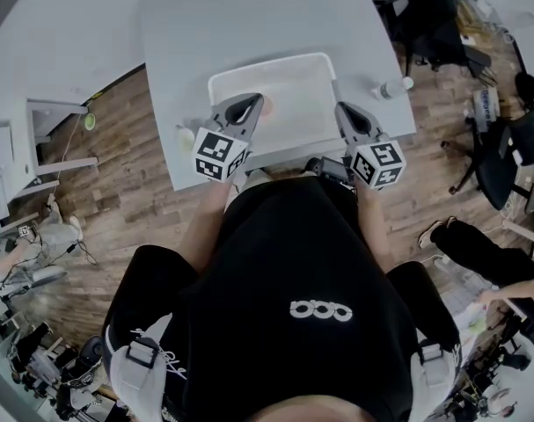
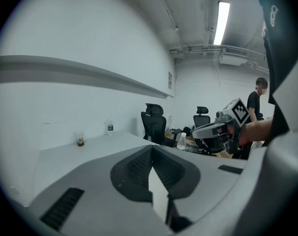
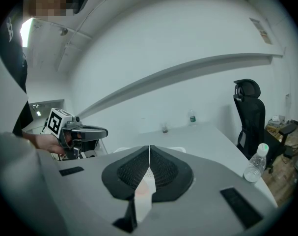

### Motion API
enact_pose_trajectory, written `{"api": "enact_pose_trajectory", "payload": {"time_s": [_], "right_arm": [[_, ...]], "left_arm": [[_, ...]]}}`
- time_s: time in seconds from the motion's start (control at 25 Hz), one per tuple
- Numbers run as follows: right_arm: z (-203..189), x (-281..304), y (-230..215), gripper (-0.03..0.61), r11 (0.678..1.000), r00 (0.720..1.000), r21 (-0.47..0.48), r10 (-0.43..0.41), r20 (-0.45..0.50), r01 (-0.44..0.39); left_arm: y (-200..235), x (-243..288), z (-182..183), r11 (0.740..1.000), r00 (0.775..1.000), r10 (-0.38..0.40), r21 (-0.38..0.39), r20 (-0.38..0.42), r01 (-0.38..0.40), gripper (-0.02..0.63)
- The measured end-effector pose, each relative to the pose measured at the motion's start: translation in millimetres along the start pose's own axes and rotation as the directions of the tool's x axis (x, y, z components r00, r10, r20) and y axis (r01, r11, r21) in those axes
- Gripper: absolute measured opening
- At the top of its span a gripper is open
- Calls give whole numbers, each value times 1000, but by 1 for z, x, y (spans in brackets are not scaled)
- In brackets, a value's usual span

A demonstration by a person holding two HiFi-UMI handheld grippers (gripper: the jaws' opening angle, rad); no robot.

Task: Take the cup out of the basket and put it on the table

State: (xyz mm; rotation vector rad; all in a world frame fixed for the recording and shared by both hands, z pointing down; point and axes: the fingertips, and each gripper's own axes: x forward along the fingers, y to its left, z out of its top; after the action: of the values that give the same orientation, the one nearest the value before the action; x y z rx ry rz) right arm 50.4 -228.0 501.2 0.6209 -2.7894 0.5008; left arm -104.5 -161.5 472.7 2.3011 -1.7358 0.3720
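Observation:
A white basket (image 1: 275,62) sits on the white table (image 1: 179,33) just in front of the person. Inside it a faint pinkish shape, likely the cup (image 1: 269,106), lies near the left end. The same pinkish shape (image 3: 144,188) shows through the slit under the right jaws. My left gripper (image 1: 253,102) hovers over the basket's left part, jaws shut and empty. My right gripper (image 1: 344,108) is at the basket's right rim, also shut with nothing held. Each gripper sees the other: the right gripper (image 2: 212,131) and the left gripper (image 3: 85,131).
A clear plastic bottle (image 1: 391,87) lies on the table right of the basket, also seen as the bottle (image 3: 257,167). A small cup (image 2: 80,140) and another bottle (image 2: 109,127) stand at the table's far side. Office chairs (image 1: 434,16) and a person (image 2: 254,102) are to the right.

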Motion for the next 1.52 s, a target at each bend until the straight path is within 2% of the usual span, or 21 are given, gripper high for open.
{"api": "enact_pose_trajectory", "payload": {"time_s": [0.72, 1.04, 1.12, 1.2, 1.32, 1.44, 1.48, 1.52], "right_arm": [[-5, 13, 4, 26, 1000, 999, -10, 15, -31, -15], [-9, 47, 25, 26, 991, 988, -78, 100, -118, -109], [-16, 63, 34, 28, 978, 972, -123, 145, -183, -169], [-25, 83, 44, 28, 953, 944, -175, 196, -265, -247], [-42, 116, 60, 29, 901, 888, -232, 263, -378, -366], [-67, 151, 71, 32, 846, 831, -285, 281, -481, -451], [-79, 163, 76, 44, 826, 808, -298, 281, -519, -479], [-91, 174, 80, 84, 807, 781, -304, 280, -558, -506]], "left_arm": [[13, -9, -6, 997, 999, 12, -77, 37, -9, 8], [31, -23, -16, 993, 998, 50, -113, 48, -44, 8], [36, -29, -20, 990, 996, 68, -125, 52, -61, 8], [41, -34, -23, 987, 994, 89, -139, 57, -81, 8], [49, -42, -28, 981, 991, 120, -163, 64, -108, 8], [58, -53, -34, 974, 987, 147, -185, 65, -133, 8], [62, -58, -35, 971, 986, 157, -191, 65, -142, 8], [66, -63, -37, 969, 984, 168, -196, 65, -152, 8]]}}
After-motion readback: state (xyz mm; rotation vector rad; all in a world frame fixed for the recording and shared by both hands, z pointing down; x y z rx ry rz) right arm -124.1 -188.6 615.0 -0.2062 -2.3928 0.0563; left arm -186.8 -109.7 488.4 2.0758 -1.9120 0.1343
